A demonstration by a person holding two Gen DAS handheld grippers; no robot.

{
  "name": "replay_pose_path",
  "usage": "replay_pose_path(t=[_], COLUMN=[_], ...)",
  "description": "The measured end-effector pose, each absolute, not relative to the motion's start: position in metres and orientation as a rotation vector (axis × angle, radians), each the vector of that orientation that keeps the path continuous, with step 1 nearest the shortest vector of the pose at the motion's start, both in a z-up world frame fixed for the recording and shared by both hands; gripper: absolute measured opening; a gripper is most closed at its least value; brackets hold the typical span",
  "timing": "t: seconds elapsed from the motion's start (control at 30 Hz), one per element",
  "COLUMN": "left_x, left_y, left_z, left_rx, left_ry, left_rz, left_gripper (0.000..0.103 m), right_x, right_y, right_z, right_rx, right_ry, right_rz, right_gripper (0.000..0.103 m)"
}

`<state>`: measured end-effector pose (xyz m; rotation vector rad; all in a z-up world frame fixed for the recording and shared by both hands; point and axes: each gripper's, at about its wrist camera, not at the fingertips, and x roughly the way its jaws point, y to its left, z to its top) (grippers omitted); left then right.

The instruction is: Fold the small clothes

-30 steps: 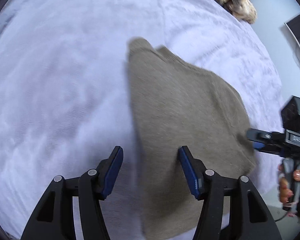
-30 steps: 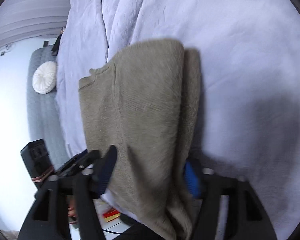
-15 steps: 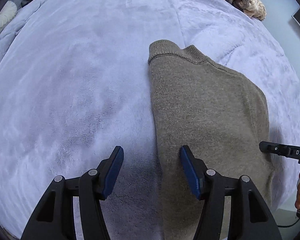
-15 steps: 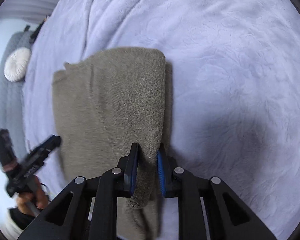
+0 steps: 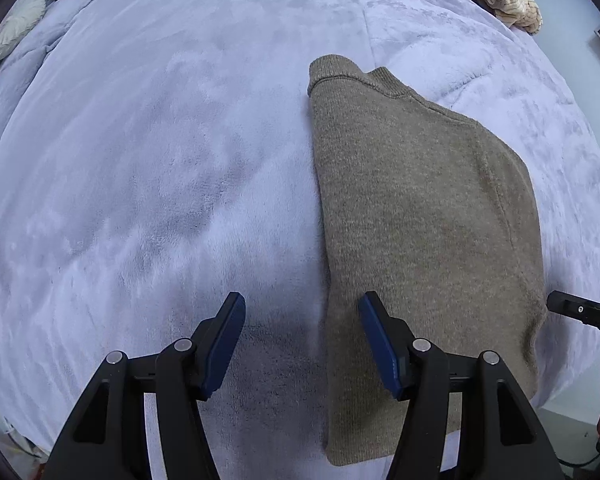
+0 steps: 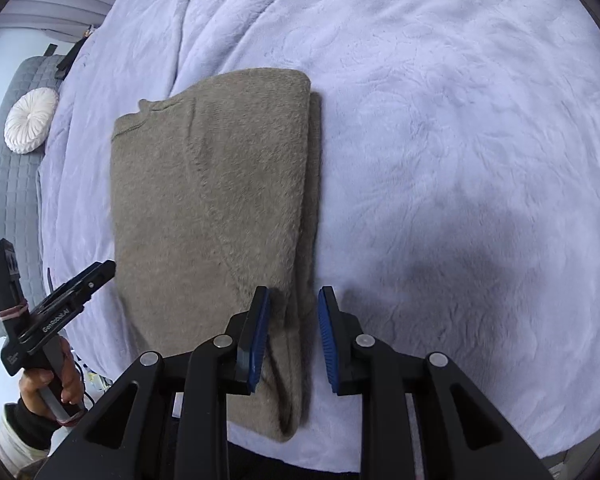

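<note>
While folded sweater [image 6: 212, 216] flat on blanket [image 6: 460, 120], both jaws apart, empty.

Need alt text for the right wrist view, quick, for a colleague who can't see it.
A folded taupe sweater lies flat on a lavender plush blanket, its right edge between the parted blue pads of the right gripper. The left gripper hovers at the sweater's left side.

sweater [image 5: 420, 216]: you've got one taupe-brown knit, ribbed collar, fuzzy texture
state: folded lengthwise into a long narrow panel, layers stacked, looks pretty flat
pose: collar end points away from you, hem end toward you
spot: lying on the lavender blanket [image 5: 160, 160], hem right up near the bed's near edge
</note>
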<state>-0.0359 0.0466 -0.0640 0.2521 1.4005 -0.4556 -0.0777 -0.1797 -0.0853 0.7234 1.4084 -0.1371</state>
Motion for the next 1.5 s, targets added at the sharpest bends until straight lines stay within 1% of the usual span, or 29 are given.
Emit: replay_pose_path(t=[0.1,0.2,0.37,0.47,0.57,0.6,0.63,0.67,1.03,1.1,1.13,1.33,1.4,1.47,1.5], left_x=[-0.042,-0.045,-0.049,-0.052,-0.054,-0.054,-0.055,-0.055,-0.068,-0.072,-0.074,-0.079,-0.076,-0.075,-0.073], left_y=[0.048,0.050,0.054,0.057,0.058,0.058,0.058,0.059,0.058,0.057,0.055,0.046,0.041,0.035,0.032], left_z=[-0.064,-0.062,-0.060,-0.059,-0.057,-0.057,-0.057,-0.057,-0.052,-0.048,-0.046,-0.031,-0.024,-0.015,-0.011], left_rx=[0.275,0.269,0.270,0.273,0.273,0.273,0.276,0.279,0.274,0.287,0.292,0.287,0.292,0.293,0.292], left_ry=[1.409,1.414,1.421,1.425,1.427,1.427,1.426,1.426,1.444,1.442,1.443,1.437,1.426,1.407,1.398], left_rz=[-0.449,-0.446,-0.447,-0.455,-0.457,-0.458,-0.459,-0.459,-0.471,-0.478,-0.481,-0.494,-0.499,-0.503,-0.503], left_gripper=[0.062,0.062,0.062,0.062,0.062,0.062,0.062,0.062,0.062,0.062,0.062,0.062,0.062,0.062,0.062], right_x=[-0.079,-0.075,-0.063,-0.067,-0.071,-0.072,-0.074,-0.075,-0.085,-0.084,-0.081,-0.065,-0.061,-0.055,-0.051], right_y=[-0.169,-0.145,-0.115,-0.119,-0.127,-0.129,-0.131,-0.132,-0.150,-0.150,-0.149,-0.138,-0.135,-0.131,-0.129], right_z=[-0.076,-0.068,-0.090,-0.105,-0.104,-0.101,-0.098,-0.095,-0.073,-0.072,-0.072,-0.072,-0.068,-0.062,-0.058], right_rx=[0.702,0.619,0.490,0.484,0.527,0.525,0.521,0.520,0.603,0.601,0.599,0.608,0.605,0.585,0.570], right_ry=[1.399,1.406,1.514,1.557,1.553,1.550,1.547,1.547,1.511,1.506,1.506,1.500,1.494,1.486,1.480], right_rz=[-0.140,-0.109,-0.109,-0.142,-0.158,-0.163,-0.166,-0.166,-0.218,-0.227,-0.231,-0.238,-0.242,-0.244,-0.244], right_gripper=[0.026,0.026,0.026,0.026,0.027,0.029,0.034,0.035,0.036,0.045,0.052,0.055,0.062,0.073,0.075])
